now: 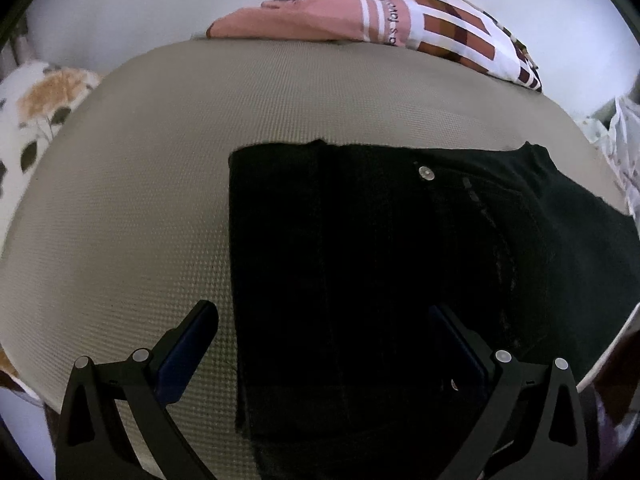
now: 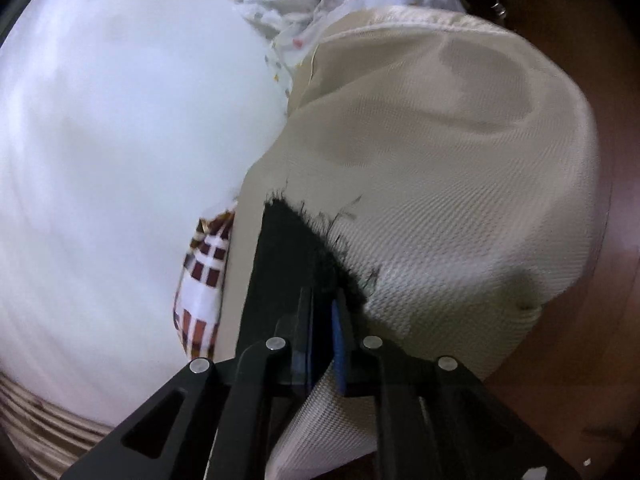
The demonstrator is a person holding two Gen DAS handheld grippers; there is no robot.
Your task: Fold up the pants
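- The black pants lie flat on the beige textured bed cover, directly ahead of the left gripper and partly between its fingers. They look already doubled into a neat block, with the waist button on top at the far side.
- The left gripper hangs spread wide above the cloth, one finger over bare cover, the other over the pants. It pinches nothing, and I judge it is placed to steady or pick up the near edge.
- The right gripper has its blue pads drawn nearly together on a frayed black hem of the pants, which runs forward from its tips. The pinch probably keeps that end under control for the next fold.
- To the right of those tips the cover bulges into a mound, so it may be snagged in the same pinch.
- A checked pillow lies well beyond the left gripper, clear of the work.
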